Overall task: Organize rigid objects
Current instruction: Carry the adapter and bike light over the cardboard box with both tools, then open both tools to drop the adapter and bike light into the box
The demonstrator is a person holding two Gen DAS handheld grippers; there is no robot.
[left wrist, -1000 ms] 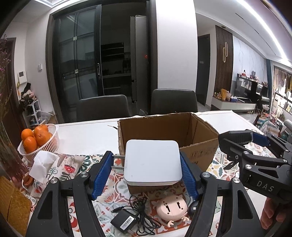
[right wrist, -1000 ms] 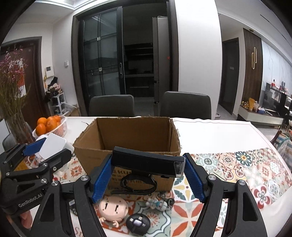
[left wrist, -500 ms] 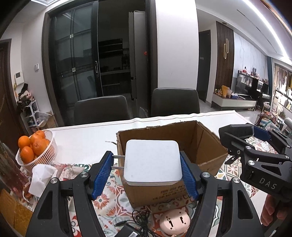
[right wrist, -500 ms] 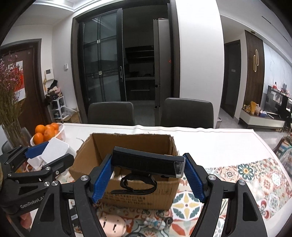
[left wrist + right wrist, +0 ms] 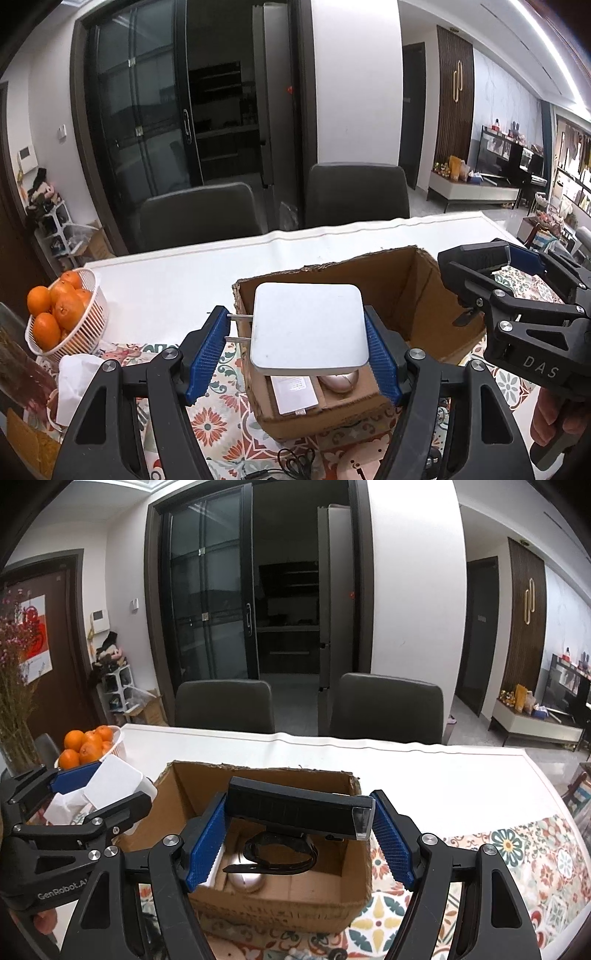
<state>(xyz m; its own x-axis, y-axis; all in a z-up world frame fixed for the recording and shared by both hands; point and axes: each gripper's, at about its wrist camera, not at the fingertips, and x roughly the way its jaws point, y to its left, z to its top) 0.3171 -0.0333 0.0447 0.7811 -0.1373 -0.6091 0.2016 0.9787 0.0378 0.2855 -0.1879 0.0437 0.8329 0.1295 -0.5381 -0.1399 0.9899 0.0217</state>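
You hold two loads over the open cardboard box (image 5: 280, 890) on the patterned desk (image 5: 528, 853), mid-way through packing the rigid items away. Your left tool (image 5: 301, 341) is clamped about half-wide on a white plug-in adapter (image 5: 308, 330), one blue pad flat against its right side, its two metal prongs reaching toward the other pad; it hangs above the box's near left corner. Your right tool (image 5: 299, 836) grips a black rectangular lamp-like device (image 5: 295, 814) end to end, a dark strap loop (image 5: 280, 851) dangling beneath it, poised over the box's interior. Already lying on the box floor are a white card-like item (image 5: 293, 395) and a rounded pinkish mouse-shaped object (image 5: 340, 380). A basket of oranges (image 5: 61, 314) stands well apart to the left. Judging by the position, the step in hand is the drop-off: your next move calls for lowering each load past the cardboard rim into a free patch of floor, clear of what lies there, then spreading the jaws one tool at a time.
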